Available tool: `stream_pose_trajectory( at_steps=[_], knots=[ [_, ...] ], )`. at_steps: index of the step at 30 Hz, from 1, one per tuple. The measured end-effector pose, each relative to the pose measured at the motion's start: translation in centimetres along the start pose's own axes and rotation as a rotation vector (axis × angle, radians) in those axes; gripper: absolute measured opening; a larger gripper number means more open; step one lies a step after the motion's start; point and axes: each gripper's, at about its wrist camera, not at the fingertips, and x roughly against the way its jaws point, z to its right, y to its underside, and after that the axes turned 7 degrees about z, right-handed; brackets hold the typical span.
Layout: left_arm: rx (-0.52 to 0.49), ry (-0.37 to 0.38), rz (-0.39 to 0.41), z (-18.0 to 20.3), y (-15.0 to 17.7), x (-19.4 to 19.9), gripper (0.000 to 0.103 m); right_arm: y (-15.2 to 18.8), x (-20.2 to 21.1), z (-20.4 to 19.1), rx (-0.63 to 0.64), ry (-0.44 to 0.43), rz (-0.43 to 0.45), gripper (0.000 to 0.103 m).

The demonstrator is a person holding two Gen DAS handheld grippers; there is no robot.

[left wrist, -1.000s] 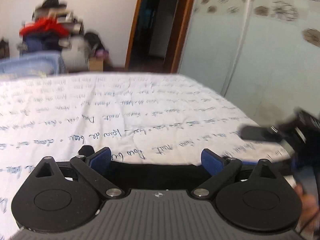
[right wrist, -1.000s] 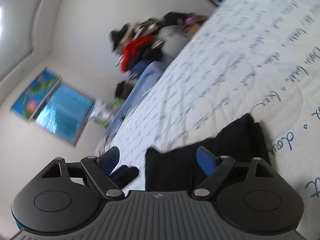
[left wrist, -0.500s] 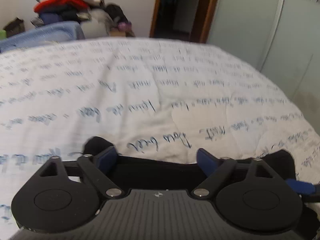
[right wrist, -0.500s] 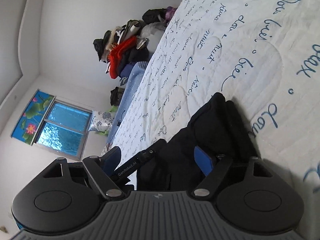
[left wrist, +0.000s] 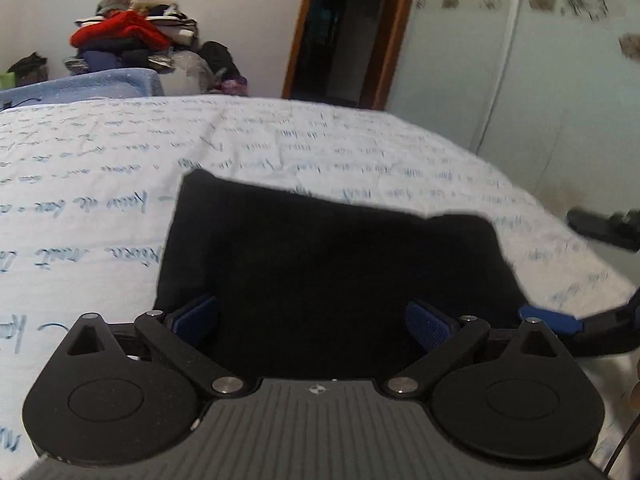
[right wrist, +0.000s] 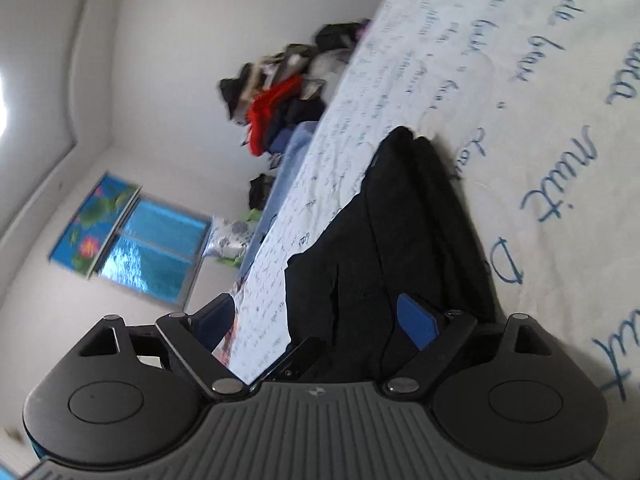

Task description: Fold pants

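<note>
Here my left claw hangs spread wide directly over the near edge of the folded black cloth pants on the white script-printed bedspread, while my right claw, equally wide, flanks their right end.

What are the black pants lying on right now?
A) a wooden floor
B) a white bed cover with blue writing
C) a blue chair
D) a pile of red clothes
B: the black pants lie folded on the white bed cover with blue handwriting printed across it, in front of the open left gripper.
</note>
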Motion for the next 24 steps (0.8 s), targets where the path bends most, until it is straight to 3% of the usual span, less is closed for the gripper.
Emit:
stream_pose_trajectory(
  at_steps=[2, 4, 7, 9, 11, 13, 15, 19, 24],
  knots=[
    [0.021, -0.031, 0.036, 0.1, -0.8, 1.9, 0.1, -0.2, 2.4, -1.6, 0.073, 0.059, 0.074, 0.089],
    [0.031, -0.052, 0.116, 0.3, -1.0, 4.7, 0.101, 0.3, 5.2, -3.8, 0.265, 0.117, 0.19, 0.089],
    [0.036, -0.119, 0.219, 0.8, -0.3, 7.2, 0.103, 2.6, 7.7, -6.2, 0.633, 0.347, 0.328, 0.095],
    [0.027, -0.15, 0.229, 1.4, 0.6, 7.2, 0.103, 4.1, 8.0, -6.2, 0.798, 0.486, 0.318, 0.096],
    [0.033, -0.194, 0.196, 1.6, 2.0, 6.4, 0.102, 5.3, 8.9, -5.2, 0.839, 0.522, 0.277, 0.096],
    [0.044, -0.234, 0.095, 1.7, 2.5, 4.9, 0.102, 6.3, 9.7, -3.5, 0.829, 0.553, 0.232, 0.096],
    [0.051, -0.236, 0.081, 1.4, 2.4, 4.6, 0.103, 6.6, 10.2, -2.9, 0.797, 0.587, 0.184, 0.097],
    [0.084, -0.229, 0.064, 0.9, 2.1, 4.1, 0.103, 6.9, 13.5, -2.4, 0.767, 0.565, 0.189, 0.1],
    [0.104, -0.223, 0.069, 0.7, 2.4, 4.2, 0.103, 7.8, 13.6, -3.1, 0.796, 0.572, 0.195, 0.1]
  ],
)
